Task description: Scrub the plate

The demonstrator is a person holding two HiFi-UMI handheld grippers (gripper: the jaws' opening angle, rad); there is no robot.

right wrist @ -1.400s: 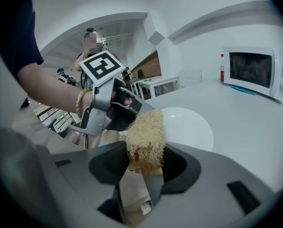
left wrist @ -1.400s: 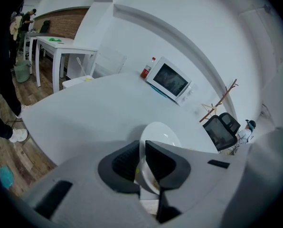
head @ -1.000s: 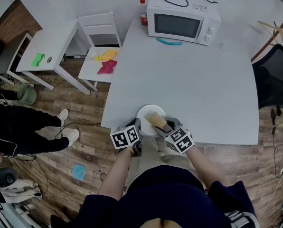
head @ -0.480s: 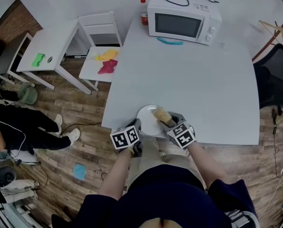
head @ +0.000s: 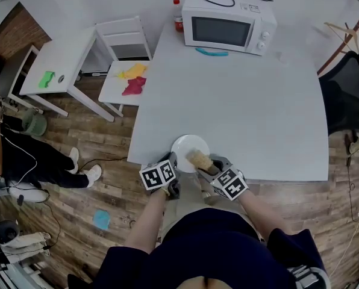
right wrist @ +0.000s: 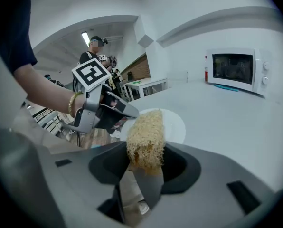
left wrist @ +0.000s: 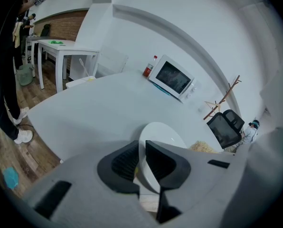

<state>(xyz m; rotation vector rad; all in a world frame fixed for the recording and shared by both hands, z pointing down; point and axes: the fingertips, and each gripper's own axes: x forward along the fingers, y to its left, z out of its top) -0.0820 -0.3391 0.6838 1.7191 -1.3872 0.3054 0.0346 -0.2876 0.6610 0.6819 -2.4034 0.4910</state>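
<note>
Pinched between the fingers of the left gripper (left wrist: 141, 148): the near rim of a white plate (left wrist: 163, 133), one ribbed pad on each face of the rim and only a narrow gap between the pads. Beyond those fingertips, the rest of the plate, lying on the near edge of a white table (head: 240, 101). Clamped in the fingers of the right gripper (right wrist: 146, 163): a straw-coloured scrubber (right wrist: 146, 134) of coarse fibres (a rough, tangled lump), sticking up and out past the fingertips. Just ahead of that scrubber and under its far end, the same plate; touching it or only hanging over it, hard to tell. Just left of the right fingers, the left gripper on the rim, close by but apart. Far beyond both pairs of fingers, at the table's back edge, a white microwave (head: 227, 26) with a red-capped bottle (head: 177, 8) just beside it.
</note>
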